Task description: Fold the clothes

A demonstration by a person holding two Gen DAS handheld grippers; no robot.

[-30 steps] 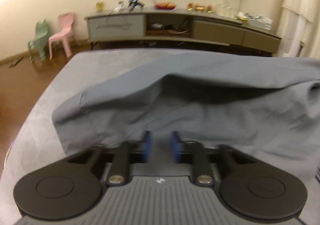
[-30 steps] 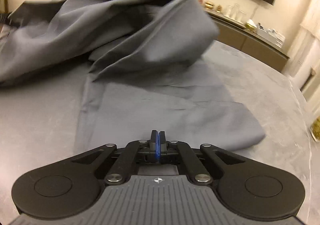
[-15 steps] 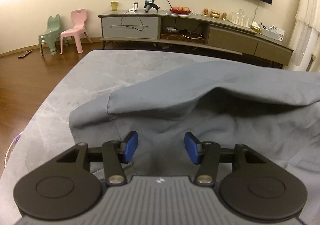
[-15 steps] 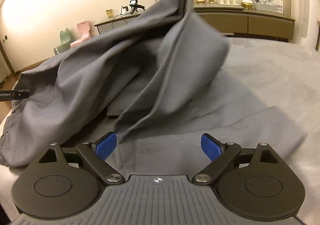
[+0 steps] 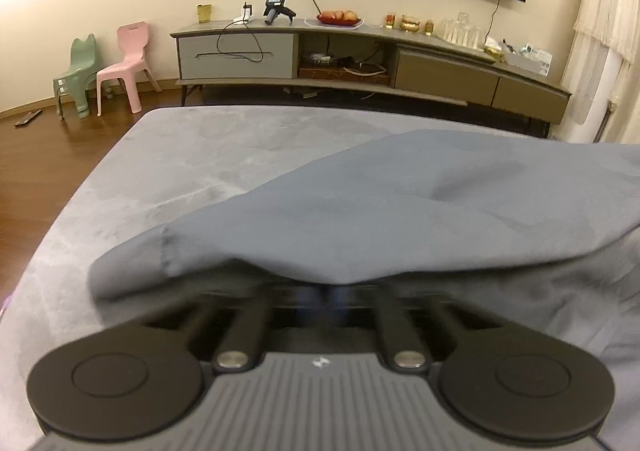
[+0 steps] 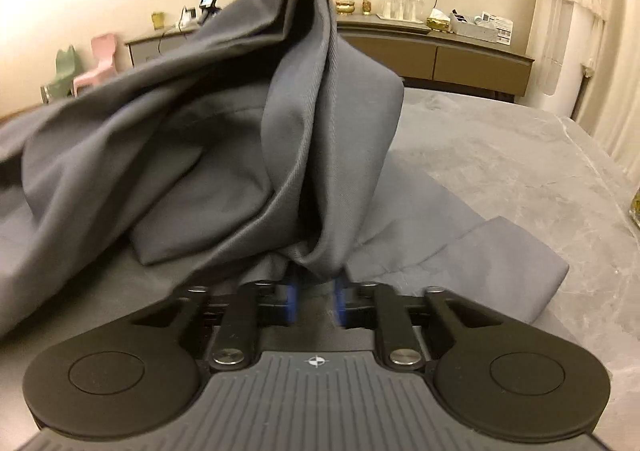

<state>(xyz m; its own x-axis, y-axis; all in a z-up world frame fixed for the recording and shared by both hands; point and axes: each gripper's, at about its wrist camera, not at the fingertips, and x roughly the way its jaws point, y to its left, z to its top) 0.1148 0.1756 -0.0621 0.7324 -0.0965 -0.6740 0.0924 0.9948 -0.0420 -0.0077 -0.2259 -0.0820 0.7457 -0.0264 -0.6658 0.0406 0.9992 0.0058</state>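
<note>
Since half a second ago both claws went from spread wide to closing on the grey garment, and cloth now covers the left one's tips

Left wrist view: left claw (image 5: pixel 325 293) sits under a draped fold of the grey garment (image 5: pixel 360 219), blue pads only a blur beneath the hem, close together and apparently nipping the fabric edge, though the contact itself is hidden. Garment lies on the grey table (image 5: pixel 192 155), spreading right of the claw; bare table left of and beyond it. Hem seam with stitching shows left of the claw. Sideboard (image 5: pixel 360 63) against the wall far beyond the garment, small pink chair (image 5: pixel 128 63) and green chair (image 5: pixel 76 71) left of it.

Right wrist view: right claw (image 6: pixel 314 301) has its blue pads narrowed on a bunched gather of the garment (image 6: pixel 280 123), which rises in a tall peaked fold above the claw. A flat layer lies on the table (image 6: pixel 520 171) right of the claw.

Risks, judged: the right claw grips a thick wad, not a clean edge, so layers may slip or drag unevenly; the left grip is blind, could hold one layer only, so the fold lands crooked.

Cloth: matte woven twill, medium weight, soft creases, holds a peak. Table: mottled stone-like surface, smooth
</note>
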